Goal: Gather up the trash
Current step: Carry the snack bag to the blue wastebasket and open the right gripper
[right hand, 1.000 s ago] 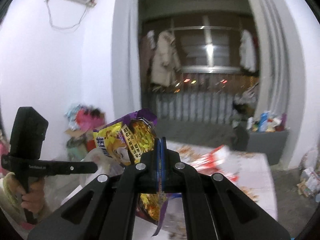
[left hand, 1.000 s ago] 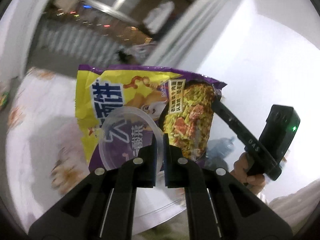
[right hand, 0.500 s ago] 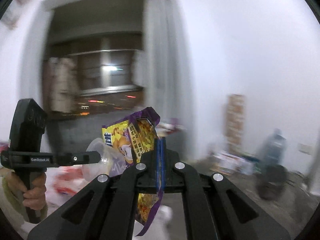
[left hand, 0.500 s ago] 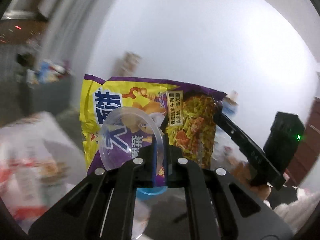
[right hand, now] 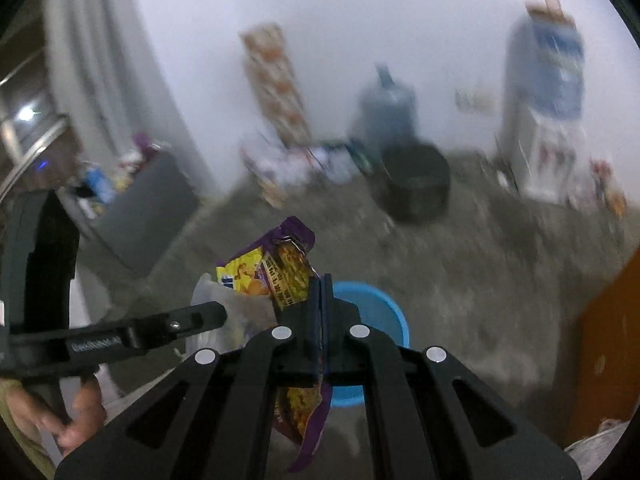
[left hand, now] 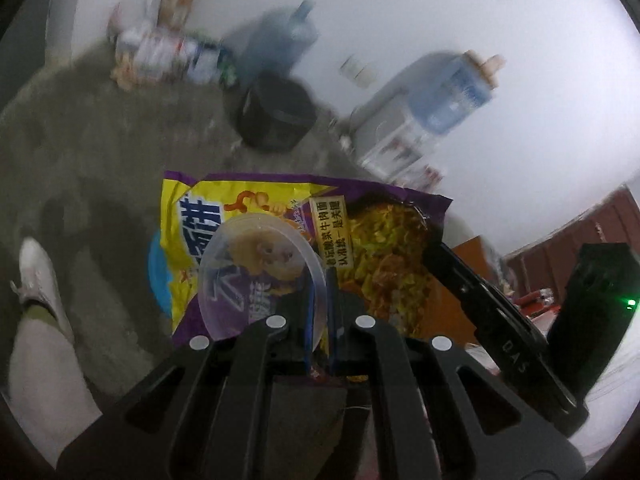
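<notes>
Noodle wrapper: crumpled yellow-and-purple plastic instant-noodle wrapper (left hand: 360, 248), held in the air above the blue bin.
Lid: clear round plastic lid (left hand: 260, 276), in front of the wrapper.
Left gripper (left hand: 319, 312): black, jaws clamped on the lid's rim.
Right gripper (right hand: 320, 312): black, jaws pressed together on the wrapper's edge.
Hand (right hand: 76, 416): on the left gripper's handle.
Blue bin: round blue plastic bin (right hand: 376, 312), on the grey floor beneath both grippers.
Black bin: round black bin (right hand: 416, 184), farther off.
Water jugs: two blurred blue jugs (left hand: 452, 96) by the white wall.
</notes>
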`<action>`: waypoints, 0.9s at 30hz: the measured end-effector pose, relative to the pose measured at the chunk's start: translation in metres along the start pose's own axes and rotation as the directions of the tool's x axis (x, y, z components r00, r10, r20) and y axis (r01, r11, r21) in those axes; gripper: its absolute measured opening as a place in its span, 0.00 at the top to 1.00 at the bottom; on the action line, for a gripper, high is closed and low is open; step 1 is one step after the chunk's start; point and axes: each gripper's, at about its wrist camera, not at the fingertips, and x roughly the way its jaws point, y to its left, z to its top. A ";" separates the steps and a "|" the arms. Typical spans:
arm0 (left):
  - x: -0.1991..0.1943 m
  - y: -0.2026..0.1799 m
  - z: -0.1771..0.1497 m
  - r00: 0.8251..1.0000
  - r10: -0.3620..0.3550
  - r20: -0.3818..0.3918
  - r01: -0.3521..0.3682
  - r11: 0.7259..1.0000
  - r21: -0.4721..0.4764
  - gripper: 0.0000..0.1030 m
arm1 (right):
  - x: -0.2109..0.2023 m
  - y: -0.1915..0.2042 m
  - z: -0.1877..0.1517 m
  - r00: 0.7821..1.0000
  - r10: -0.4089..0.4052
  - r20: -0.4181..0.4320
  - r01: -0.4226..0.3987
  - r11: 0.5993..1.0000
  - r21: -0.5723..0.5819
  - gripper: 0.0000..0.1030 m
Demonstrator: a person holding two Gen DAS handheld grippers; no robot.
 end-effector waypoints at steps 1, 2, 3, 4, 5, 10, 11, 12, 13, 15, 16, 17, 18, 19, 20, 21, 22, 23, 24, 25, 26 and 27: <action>0.019 0.004 -0.003 1.000 -0.001 -0.021 0.001 1.000 -0.021 0.97 | 0.016 0.001 0.002 0.999 -0.018 -0.030 0.018 1.000 0.020 0.99; 0.040 0.015 0.004 0.999 -0.008 -0.050 0.006 0.999 -0.046 0.97 | 0.033 -0.002 0.004 0.998 -0.036 -0.055 0.038 0.999 0.035 0.99; 0.058 0.019 0.006 0.998 -0.002 -0.069 -0.002 0.998 -0.064 0.97 | 0.049 -0.006 0.007 0.996 -0.053 -0.072 0.056 0.997 0.043 0.99; 0.081 0.018 0.004 0.997 0.008 -0.082 -0.014 0.997 -0.078 0.97 | 0.063 -0.009 0.008 0.994 -0.069 -0.089 0.074 0.996 0.054 0.99; 0.091 0.027 0.011 0.996 0.015 -0.090 -0.023 0.996 -0.089 0.96 | 0.083 -0.015 0.012 0.990 -0.084 -0.110 0.092 0.994 0.066 0.98; 0.142 0.048 0.015 0.984 0.134 -0.119 -0.151 0.976 -0.153 0.54 | 0.160 -0.034 0.004 0.960 -0.135 -0.247 0.155 0.986 0.064 0.94; 0.145 0.052 0.017 0.985 0.133 -0.114 -0.151 0.975 -0.164 0.53 | 0.174 -0.040 0.000 0.948 -0.157 -0.275 0.178 0.983 0.052 0.91; 0.145 0.055 0.017 0.986 0.122 -0.114 -0.142 0.973 -0.180 0.50 | 0.178 -0.043 -0.001 0.944 -0.167 -0.285 0.189 0.981 0.051 0.89; 0.141 0.053 0.014 0.987 0.110 -0.114 -0.131 0.973 -0.190 0.47 | 0.182 -0.043 -0.002 0.943 -0.169 -0.288 0.193 0.980 0.054 0.88; 0.139 0.052 0.015 0.990 0.107 -0.094 -0.121 0.978 -0.167 0.43 | 0.183 -0.046 -0.003 0.946 -0.168 -0.278 0.191 0.980 0.056 0.81; 0.135 0.049 0.015 0.990 0.115 -0.084 -0.127 0.980 -0.155 0.41 | 0.182 -0.046 -0.003 0.947 -0.170 -0.271 0.191 0.980 0.055 0.79; 0.131 0.045 0.014 0.990 0.118 -0.073 -0.127 0.981 -0.144 0.41 | 0.177 -0.047 -0.003 0.951 -0.171 -0.259 0.191 0.980 0.054 0.75; 0.127 0.042 0.014 0.991 0.119 -0.067 -0.127 0.982 -0.136 0.40 | 0.174 -0.047 -0.004 0.952 -0.172 -0.252 0.191 0.980 0.053 0.73; 0.120 0.037 0.011 0.990 0.124 -0.061 -0.131 0.983 -0.129 0.40 | 0.169 -0.047 -0.004 0.954 -0.173 -0.246 0.192 0.980 0.055 0.73; 0.117 0.034 0.012 0.990 0.129 -0.054 -0.135 0.983 -0.123 0.39 | 0.163 -0.048 -0.003 0.956 -0.171 -0.237 0.190 0.980 0.060 0.72; 0.110 0.029 0.011 0.990 0.137 -0.037 -0.140 0.984 -0.111 0.37 | 0.159 -0.049 -0.003 0.958 -0.170 -0.232 0.189 0.980 0.063 0.69; 0.101 0.023 0.011 0.989 0.144 -0.019 -0.145 0.985 -0.093 0.35 | 0.155 -0.050 -0.002 0.959 -0.170 -0.226 0.189 0.980 0.066 0.67; 0.091 0.017 0.010 0.988 0.153 0.003 -0.152 0.985 -0.075 0.33 | 0.148 -0.049 0.000 0.963 -0.168 -0.210 0.185 0.980 0.068 0.64; 0.084 0.012 0.010 0.987 0.159 0.020 -0.157 0.985 -0.065 0.31 | 0.142 -0.049 0.002 0.967 -0.166 -0.194 0.182 0.981 0.068 0.59; 0.073 0.005 0.008 0.986 0.159 0.046 -0.157 0.987 -0.047 0.30 | 0.135 -0.047 0.003 0.970 -0.166 -0.178 0.180 0.982 0.065 0.57; 0.063 0.001 0.006 0.985 0.158 0.066 -0.156 0.987 -0.034 0.27 | 0.124 -0.043 0.006 0.975 -0.166 -0.150 0.176 0.983 0.054 0.51; 0.047 -0.007 0.003 0.982 0.162 0.099 -0.162 0.987 -0.010 0.25 | 0.117 -0.040 0.007 0.977 -0.167 -0.131 0.174 0.984 0.045 0.43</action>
